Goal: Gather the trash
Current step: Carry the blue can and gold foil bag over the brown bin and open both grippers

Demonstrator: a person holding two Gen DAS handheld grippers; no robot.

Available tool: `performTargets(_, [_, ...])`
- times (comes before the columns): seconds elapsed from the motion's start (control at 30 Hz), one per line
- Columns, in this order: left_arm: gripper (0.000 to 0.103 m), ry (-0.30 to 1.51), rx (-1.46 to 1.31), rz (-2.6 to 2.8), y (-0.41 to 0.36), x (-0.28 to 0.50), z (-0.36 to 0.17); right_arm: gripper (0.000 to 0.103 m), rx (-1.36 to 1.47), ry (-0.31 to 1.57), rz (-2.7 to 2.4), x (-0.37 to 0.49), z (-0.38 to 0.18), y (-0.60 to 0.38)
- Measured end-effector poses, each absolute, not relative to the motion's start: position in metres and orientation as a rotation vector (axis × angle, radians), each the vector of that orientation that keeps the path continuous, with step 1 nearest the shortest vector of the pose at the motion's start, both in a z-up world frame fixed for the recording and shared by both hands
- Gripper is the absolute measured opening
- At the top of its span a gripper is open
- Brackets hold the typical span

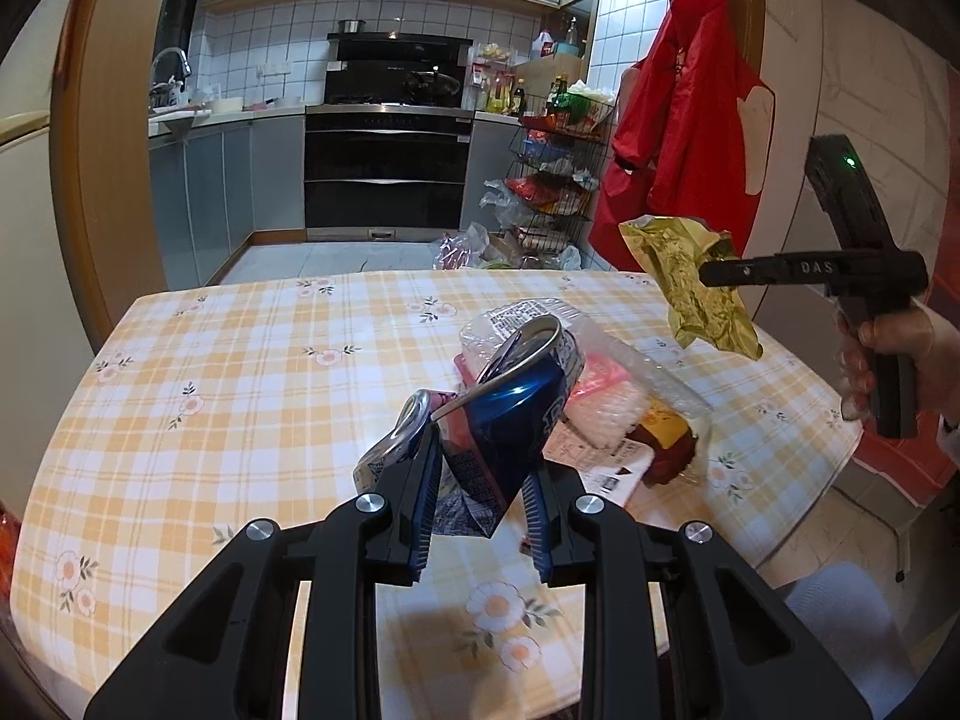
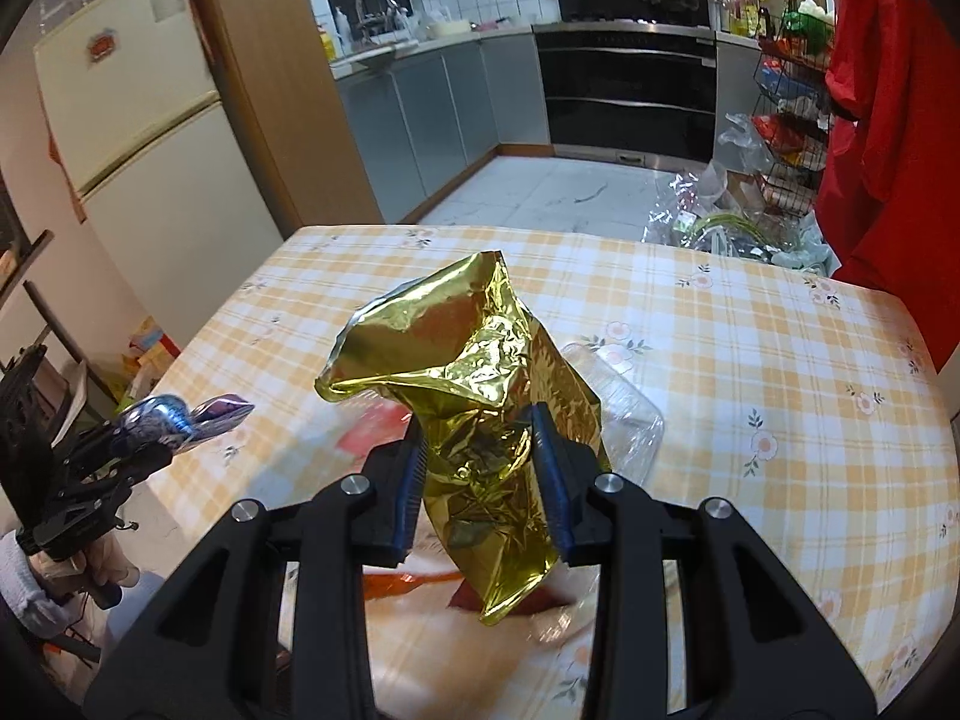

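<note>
Only leftward, a fridge (image 2: 138,114) (right view), beyond the gold wrapper (image 2: 480,396).

A grey-cabinet kitchen (image 1: 222,192) with white wall tiles (image 1: 264,30) lies beyond. A cream fridge (image 2: 138,138) stands left; red cloth (image 1: 678,120) hangs right.

**Two pieces of trash held above the worktop, the rest near its right edge**

The crushed can (image 1: 510,414) sits between the jaws of the left gripper (image 1: 480,516), raised above the worktop (image 1: 240,372). The foil bag (image 2: 474,414) hangs between the jaws of the right gripper (image 2: 483,480), off the worktop, to the right of the can. Beneath and behind the can, toward the worktop's right edge, lie a clear plastic container (image 1: 510,318) and wrappers (image 1: 630,438). Beyond the far edge stands an oven (image 1: 387,168), a wire rack (image 1: 552,180) to its right.
</note>
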State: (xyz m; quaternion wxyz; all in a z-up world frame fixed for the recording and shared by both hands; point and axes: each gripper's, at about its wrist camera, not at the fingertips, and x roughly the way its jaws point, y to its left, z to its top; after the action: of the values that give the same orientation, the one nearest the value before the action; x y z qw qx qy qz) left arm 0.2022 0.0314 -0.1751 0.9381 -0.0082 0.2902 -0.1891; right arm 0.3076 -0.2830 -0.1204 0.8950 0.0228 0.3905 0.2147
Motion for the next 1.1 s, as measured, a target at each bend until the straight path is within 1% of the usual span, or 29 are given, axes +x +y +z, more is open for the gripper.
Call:
performTargets(0.23, [0.025,0.606,-0.045,-0.377,0.032,0.165,-0.162,0.036,0.083,0.793,0.467,0.250,-0.118,-0.282])
performTargets(0.47, [0.025,0.615,-0.085,-0.377,0.035,0.117,-0.158,0.036,0.140,0.831,0.486,0.187,-0.136,-0.281])
performTargets(0.6, [0.025,0.616,-0.102,-0.380,0.038,0.091,-0.156,0.036,0.182,0.870,0.499,0.154,-0.152,-0.278])
performTargets(0.77, [0.025,0.627,-0.117,-0.389,0.040,0.065,-0.160,0.036,0.200,0.966,0.517,0.116,-0.184,-0.267])
performTargets(1.1, [0.025,0.642,-0.150,-0.403,0.037,0.033,-0.171,0.036,0.212,1.101,0.554,0.079,-0.227,-0.245])
